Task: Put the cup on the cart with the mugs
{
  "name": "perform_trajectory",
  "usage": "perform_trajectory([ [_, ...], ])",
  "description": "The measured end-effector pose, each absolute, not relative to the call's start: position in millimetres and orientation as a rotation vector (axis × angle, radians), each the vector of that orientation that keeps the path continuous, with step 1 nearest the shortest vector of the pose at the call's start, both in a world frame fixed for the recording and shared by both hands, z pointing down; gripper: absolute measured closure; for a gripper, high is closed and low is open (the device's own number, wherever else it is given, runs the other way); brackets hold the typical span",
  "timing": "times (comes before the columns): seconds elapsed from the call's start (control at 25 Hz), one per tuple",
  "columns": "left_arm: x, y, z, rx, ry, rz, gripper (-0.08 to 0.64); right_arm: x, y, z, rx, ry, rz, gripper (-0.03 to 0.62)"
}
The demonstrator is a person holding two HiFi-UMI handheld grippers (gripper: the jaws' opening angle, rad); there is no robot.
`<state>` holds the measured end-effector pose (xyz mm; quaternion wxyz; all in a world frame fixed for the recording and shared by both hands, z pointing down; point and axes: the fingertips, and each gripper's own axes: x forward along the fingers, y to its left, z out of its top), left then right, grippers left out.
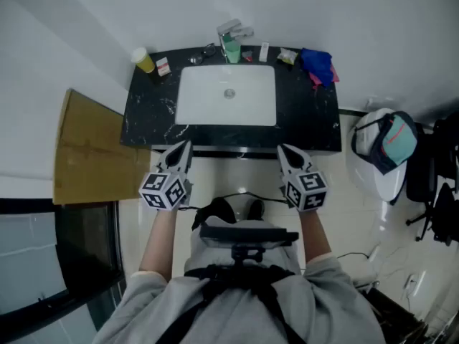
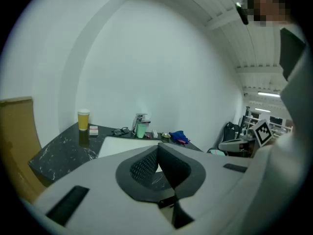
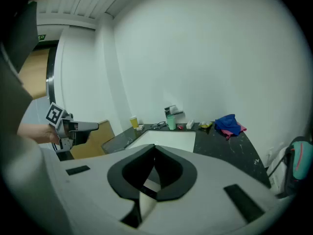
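We hold left gripper and right gripper side by side before near edge of tabletop, both tipped slightly down. Both pairs of jaws closed, nothing between them. Yellow cup upright at tabletop's back left corner, well apart from both grippers. Green cup by tap, behind sink. Blue cloth back right. Cardboard left of tabletop.
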<state>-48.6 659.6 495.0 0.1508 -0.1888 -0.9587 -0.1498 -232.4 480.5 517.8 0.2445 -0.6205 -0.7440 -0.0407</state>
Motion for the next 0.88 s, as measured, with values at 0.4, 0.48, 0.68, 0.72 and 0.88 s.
perform_trajectory([
  [0.4, -87.9, 689.1, 482.6, -0.42, -2.812, -0.297, 0.557, -248.8, 522.1, 515.2, -1.687, -2.046, -0.103, 0.597],
  [0.48, -96.5, 705.0, 479.2, -0.376, -2.817, -0.257, 0.556, -248.9, 536.7, 515.0, -1.67, -2.056, -0.091, 0.597],
  [0.68, -126.1, 750.3, 473.3, -0.244, -2.831, -0.176, 0.555, -254.4, 578.3, 513.3, -1.62, -2.108, -0.076, 0.597],
  [0.72, -133.0, 758.8, 472.1, -0.213, -2.832, -0.165, 0.555, -255.7, 586.8, 512.6, -1.611, -2.118, -0.07, 0.597],
  [0.88, -166.8, 787.5, 466.1, -0.064, -2.83, -0.092, 0.555, -262.3, 619.3, 512.0, -1.582, -2.162, -0.056, 0.597],
])
